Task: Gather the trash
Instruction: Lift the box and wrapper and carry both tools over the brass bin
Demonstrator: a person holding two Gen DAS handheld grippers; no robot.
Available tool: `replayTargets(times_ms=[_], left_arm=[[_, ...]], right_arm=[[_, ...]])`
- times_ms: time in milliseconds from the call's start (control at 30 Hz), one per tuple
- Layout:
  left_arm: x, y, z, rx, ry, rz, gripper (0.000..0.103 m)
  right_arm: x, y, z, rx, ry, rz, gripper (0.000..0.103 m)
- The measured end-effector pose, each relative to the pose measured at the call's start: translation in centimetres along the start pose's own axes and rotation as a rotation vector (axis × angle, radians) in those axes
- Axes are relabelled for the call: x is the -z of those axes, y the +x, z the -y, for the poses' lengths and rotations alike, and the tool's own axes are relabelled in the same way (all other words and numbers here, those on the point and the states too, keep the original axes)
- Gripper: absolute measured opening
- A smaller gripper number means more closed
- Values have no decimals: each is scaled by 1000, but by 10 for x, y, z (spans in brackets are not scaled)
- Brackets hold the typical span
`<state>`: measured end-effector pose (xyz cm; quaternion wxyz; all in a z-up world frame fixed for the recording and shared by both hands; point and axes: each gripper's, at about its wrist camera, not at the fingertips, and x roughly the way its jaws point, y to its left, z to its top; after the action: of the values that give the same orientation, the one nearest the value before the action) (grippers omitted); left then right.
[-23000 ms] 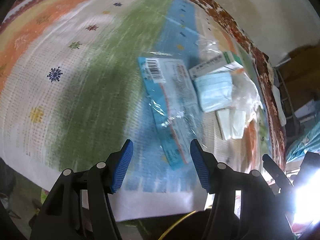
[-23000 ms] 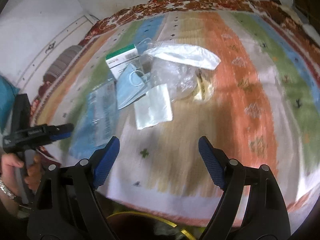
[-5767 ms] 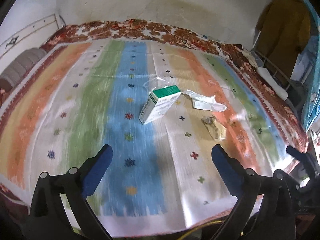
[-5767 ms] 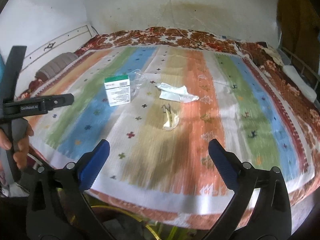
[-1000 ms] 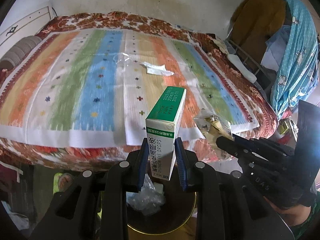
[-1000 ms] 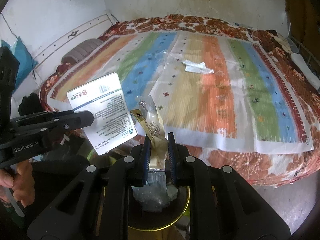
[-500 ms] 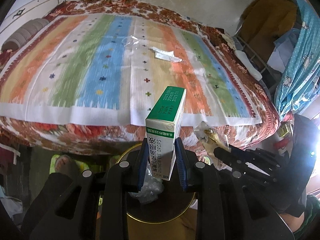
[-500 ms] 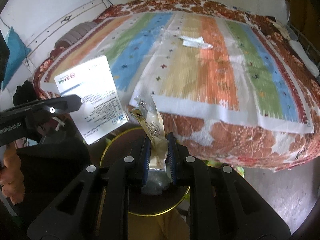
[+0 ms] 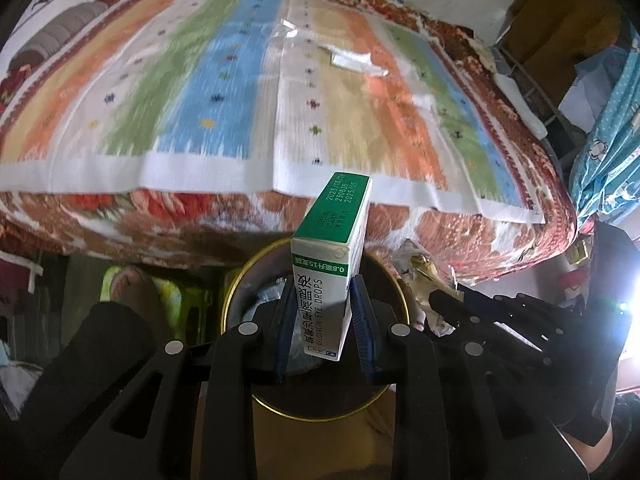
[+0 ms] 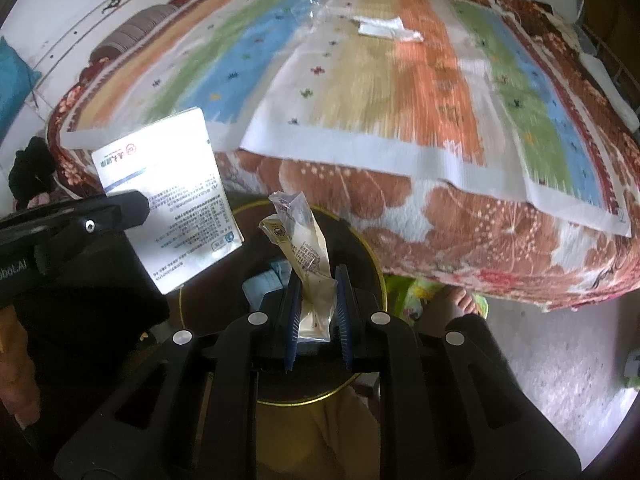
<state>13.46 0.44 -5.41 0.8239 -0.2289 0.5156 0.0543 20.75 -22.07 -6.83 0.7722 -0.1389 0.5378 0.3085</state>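
Covering most of both views, the bed (image 9: 120, 208) has a flowered red-brown cover, and on top of it lies a striped cloth (image 9: 224, 92) with bands of orange, green, blue, beige and white. Two pieces of trash are on this cloth, far from the near edge: a crumpled white paper (image 9: 352, 60) and, just beside it to the left, a clear plastic wrapper (image 9: 288, 34), hard to see because of blur.

Below the near edge of the bed stands a dark round bin (image 9: 240, 292) with a golden rim, and some crumpled plastic and a pale blue thing lie inside it. A bare foot (image 10: 460, 300) of the person is on the floor next to the bin.

Over the bin opening, the left gripper (image 9: 324, 320) is closed on a white and green eye drops box (image 9: 332, 264); both blue pads press on its lower sides, and the box stands nearly upright with the green end up. In the right wrist view the same box (image 10: 168, 200) shows its white printed face, to the left of the bin.

The right gripper (image 10: 316, 308) is also above the bin, closed on a small yellowish sachet wrapper (image 10: 308, 256). The wrapper sticks up between the pads and its top is torn and leans a little to the left
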Motion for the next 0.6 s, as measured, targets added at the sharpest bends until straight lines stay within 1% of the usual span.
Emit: replayTargets(times_ms=[100, 233, 333, 433, 600], left_arm=[[6, 11, -1, -6, -11, -40, 26], [10, 22, -1, -37, -11, -68, 26], [12, 31, -6, -50, -32, -103, 26], [16, 43, -9, -68, -54, -143, 26], [20, 57, -16, -73, -93, -201, 26]], right_arm=[[2, 8, 0, 12, -1, -30, 15], [4, 18, 3, 9, 13, -70, 15], [6, 27, 4, -5, 29, -110, 15], [9, 38, 2, 2, 20, -148, 15], [13, 57, 3, -12, 42, -210, 15]])
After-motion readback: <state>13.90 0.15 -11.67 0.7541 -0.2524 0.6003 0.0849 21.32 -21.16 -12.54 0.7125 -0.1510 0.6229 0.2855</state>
